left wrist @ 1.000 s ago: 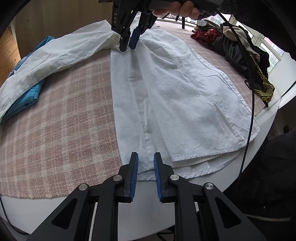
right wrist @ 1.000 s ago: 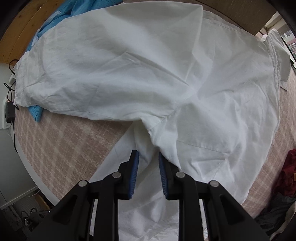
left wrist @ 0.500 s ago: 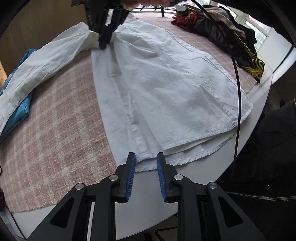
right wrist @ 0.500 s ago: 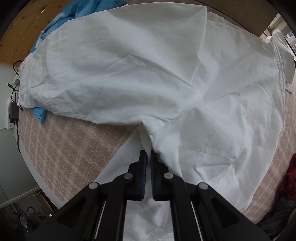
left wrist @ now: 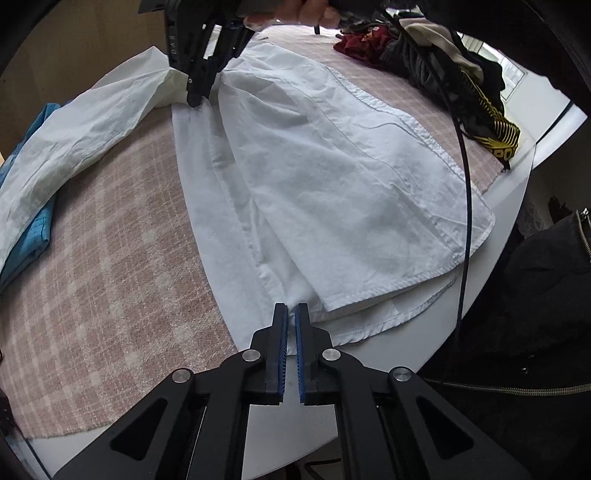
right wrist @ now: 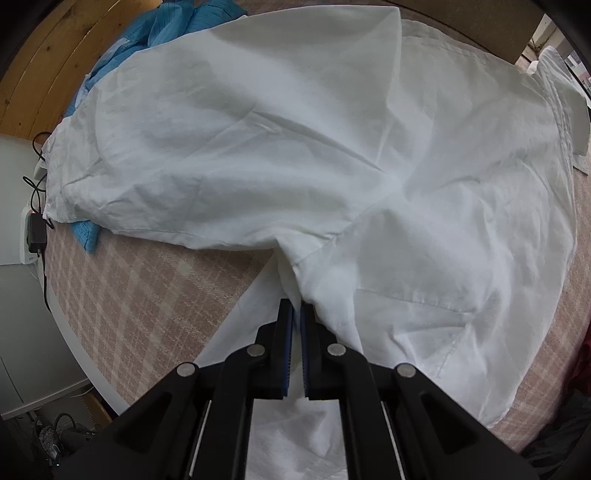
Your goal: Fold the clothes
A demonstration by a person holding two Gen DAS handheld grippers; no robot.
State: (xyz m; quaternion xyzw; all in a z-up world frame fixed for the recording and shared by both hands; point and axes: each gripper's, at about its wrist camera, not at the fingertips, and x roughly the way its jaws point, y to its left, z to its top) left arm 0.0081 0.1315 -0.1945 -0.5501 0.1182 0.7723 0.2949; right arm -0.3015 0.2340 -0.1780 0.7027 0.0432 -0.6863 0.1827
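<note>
A white shirt (left wrist: 332, 177) lies spread on a pink plaid cloth (left wrist: 110, 258), hem toward me. In the left wrist view my left gripper (left wrist: 291, 314) is at the near hem, its jaws closing with the hem's edge pinched between the blue pads. My right gripper (left wrist: 195, 99) stands at the far end, held by a hand (left wrist: 295, 9), and grips the fabric where the sleeve joins the body. In the right wrist view the right gripper (right wrist: 296, 314) is shut on a gathered fold of the white shirt (right wrist: 295, 147), which rises slightly into the jaws.
A blue garment (left wrist: 33, 229) lies partly under the sleeve at the left. A heap of dark, red and yellow-striped clothes (left wrist: 443, 62) sits at the far right. A black cable (left wrist: 467, 184) hangs across the shirt. The white table's rim (left wrist: 498, 229) curves close by.
The left jaws moved onto the hem and closed on it. The right jaws closed on the fold at the sleeve seam and have drawn it slightly upward.
</note>
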